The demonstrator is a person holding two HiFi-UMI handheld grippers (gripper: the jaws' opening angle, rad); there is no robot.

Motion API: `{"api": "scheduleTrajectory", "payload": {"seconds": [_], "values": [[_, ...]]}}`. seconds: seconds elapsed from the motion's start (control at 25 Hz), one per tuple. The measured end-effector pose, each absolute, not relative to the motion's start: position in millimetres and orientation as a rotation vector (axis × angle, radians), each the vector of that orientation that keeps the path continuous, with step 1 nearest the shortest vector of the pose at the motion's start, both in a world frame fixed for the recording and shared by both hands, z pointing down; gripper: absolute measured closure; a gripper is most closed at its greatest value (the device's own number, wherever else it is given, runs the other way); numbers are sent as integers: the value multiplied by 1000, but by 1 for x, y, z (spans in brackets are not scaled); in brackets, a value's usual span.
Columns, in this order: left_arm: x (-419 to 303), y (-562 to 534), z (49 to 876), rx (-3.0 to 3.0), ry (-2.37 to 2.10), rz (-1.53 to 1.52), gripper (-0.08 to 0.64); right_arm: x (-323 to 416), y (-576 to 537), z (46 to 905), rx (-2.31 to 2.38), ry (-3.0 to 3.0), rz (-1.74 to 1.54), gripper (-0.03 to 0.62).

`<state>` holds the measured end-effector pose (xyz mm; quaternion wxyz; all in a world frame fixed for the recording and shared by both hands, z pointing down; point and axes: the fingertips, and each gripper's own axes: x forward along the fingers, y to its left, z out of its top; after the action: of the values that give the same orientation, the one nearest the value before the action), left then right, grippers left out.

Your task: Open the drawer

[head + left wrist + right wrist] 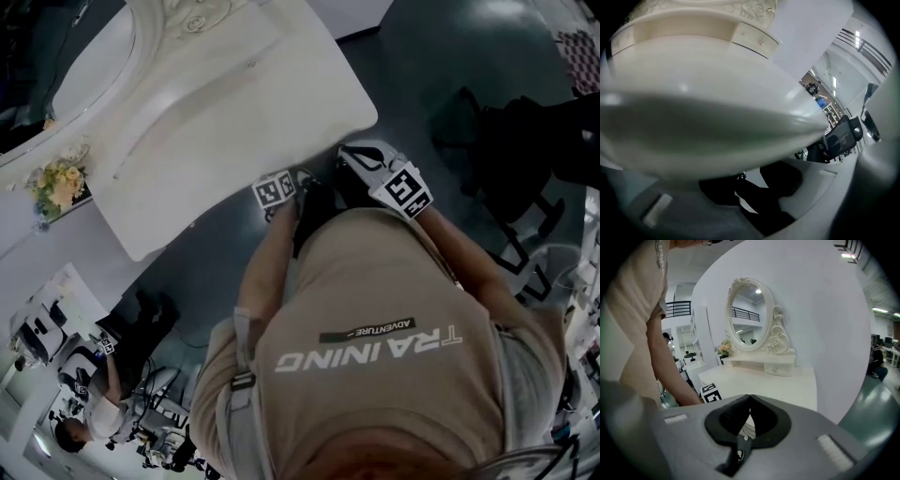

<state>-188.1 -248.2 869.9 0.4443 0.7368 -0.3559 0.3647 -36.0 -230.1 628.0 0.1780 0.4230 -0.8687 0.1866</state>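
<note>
Furthest left, well off to the left of both grippers, a small bunch of pale flowers (pixel 58 181) stands beside the oval mirror (pixel 89 66) of a white dressing table. The mirror's carved base carries a small drawer (pixel 776 370) with a knob. It looks shut, and it lies across the worktop (pixel 234 103) from both grippers, on the far side.

The left gripper (pixel 749 180) hangs just beside the worktop's near edge. It is so close that the rounded white edge fills its own view as a blur just above the jaws. Its dark jaws stand apart with a pale strip showing between them. Nothing seems to be pinched, though the tips run up under the blurred edge and are hard to make out. The small drawer's front shows high above this gripper, beyond the edge.

To its right, the right gripper (pixel 750 399) is held off the worktop's corner, over dark floor (pixel 441 66), touching nothing. Its jaws are pressed together at the tips and are empty. Ahead and to its left are the person's bare forearm (pixel 665 371) and the left gripper's marker cube (pixel 709 393). Straight ahead of it, past the bare worktop, stand the mirror and the small drawer. The person wears a beige T-shirt (pixel 375 375).
</note>
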Motion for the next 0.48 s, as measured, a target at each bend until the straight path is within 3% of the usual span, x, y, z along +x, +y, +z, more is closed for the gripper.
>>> {"api": "scheduleTrajectory", "payload": {"seconds": [0.48], "values": [[-190, -212, 871, 1791, -805, 1007, 425, -26, -243, 624, 1218, -2526, 579, 591]]}}
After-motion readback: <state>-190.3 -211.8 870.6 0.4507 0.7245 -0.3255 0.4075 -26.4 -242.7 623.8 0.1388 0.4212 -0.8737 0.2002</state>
